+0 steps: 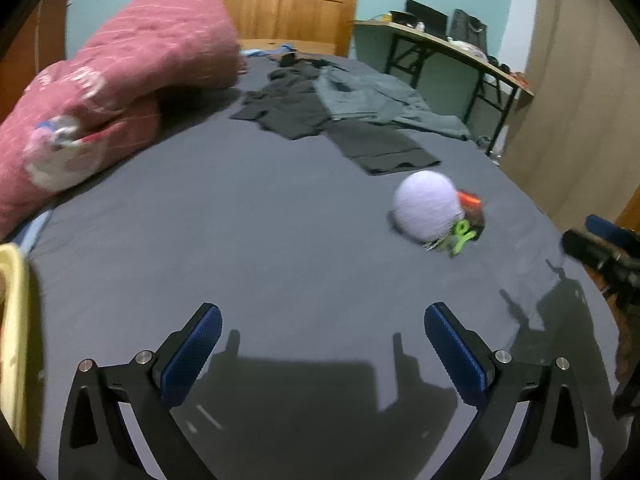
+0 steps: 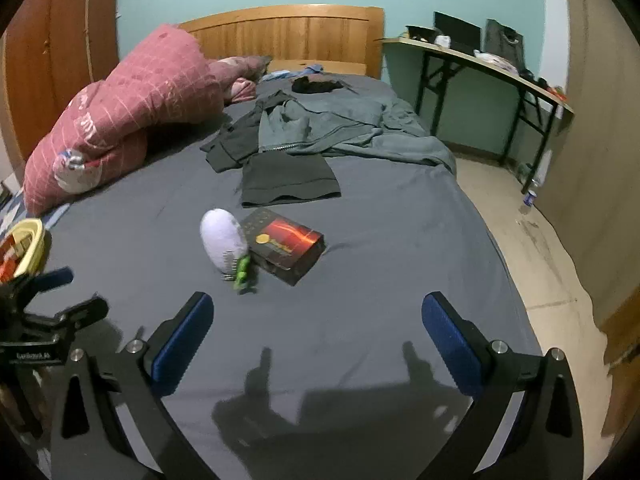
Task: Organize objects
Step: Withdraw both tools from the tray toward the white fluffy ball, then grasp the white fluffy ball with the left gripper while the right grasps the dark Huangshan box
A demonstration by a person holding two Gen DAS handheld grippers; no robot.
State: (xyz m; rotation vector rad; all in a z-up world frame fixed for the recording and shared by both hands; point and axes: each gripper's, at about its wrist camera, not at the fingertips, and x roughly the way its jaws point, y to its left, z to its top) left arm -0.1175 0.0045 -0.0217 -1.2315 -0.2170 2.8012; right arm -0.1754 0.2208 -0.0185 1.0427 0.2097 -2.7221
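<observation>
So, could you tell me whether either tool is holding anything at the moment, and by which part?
Nothing is held: the left tool and right tool are both open over the bed.

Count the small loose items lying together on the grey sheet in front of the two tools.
3: a white oval object, a green clip at its near end, and a dark box touching its right side. More may hide behind them.

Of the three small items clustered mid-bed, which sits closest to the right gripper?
The green clip. It lies in front of the white ball and the dark box, nearest the open right gripper.
</observation>
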